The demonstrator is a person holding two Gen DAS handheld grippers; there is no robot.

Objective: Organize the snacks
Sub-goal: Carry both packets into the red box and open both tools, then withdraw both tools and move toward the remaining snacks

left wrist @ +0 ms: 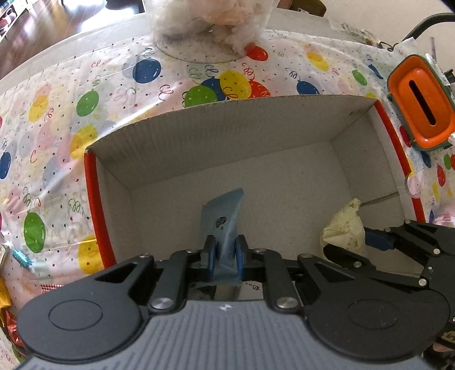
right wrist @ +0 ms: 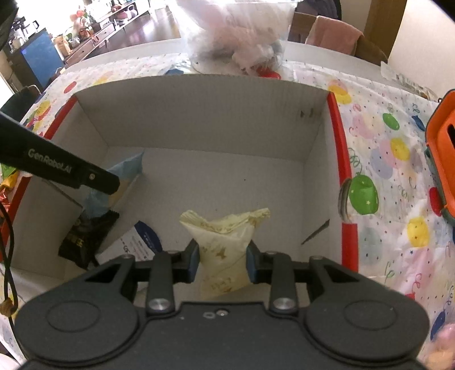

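A white cardboard box [left wrist: 227, 125] with red edges lies open on the balloon-print tablecloth. My left gripper [left wrist: 224, 256] is shut on a blue snack packet [left wrist: 223, 216] and holds it over the box. My right gripper [right wrist: 223, 261] is shut on a pale yellow snack packet [right wrist: 224, 242], also over the box [right wrist: 204, 94]; that packet shows at the right in the left wrist view [left wrist: 344, 230]. In the right wrist view the blue packet [right wrist: 128, 168] hangs under the left gripper's arm. A black packet [right wrist: 85, 239] and a white-and-blue packet [right wrist: 136, 242] lie on the box floor at the left.
A clear bag of fluffy stuff [left wrist: 210, 22] stands behind the box. An orange and green container [left wrist: 421, 105] sits to the right. Shiny wrapped snacks [left wrist: 17, 256] lie on the cloth at the left. Chairs [right wrist: 335, 34] stand beyond the table.
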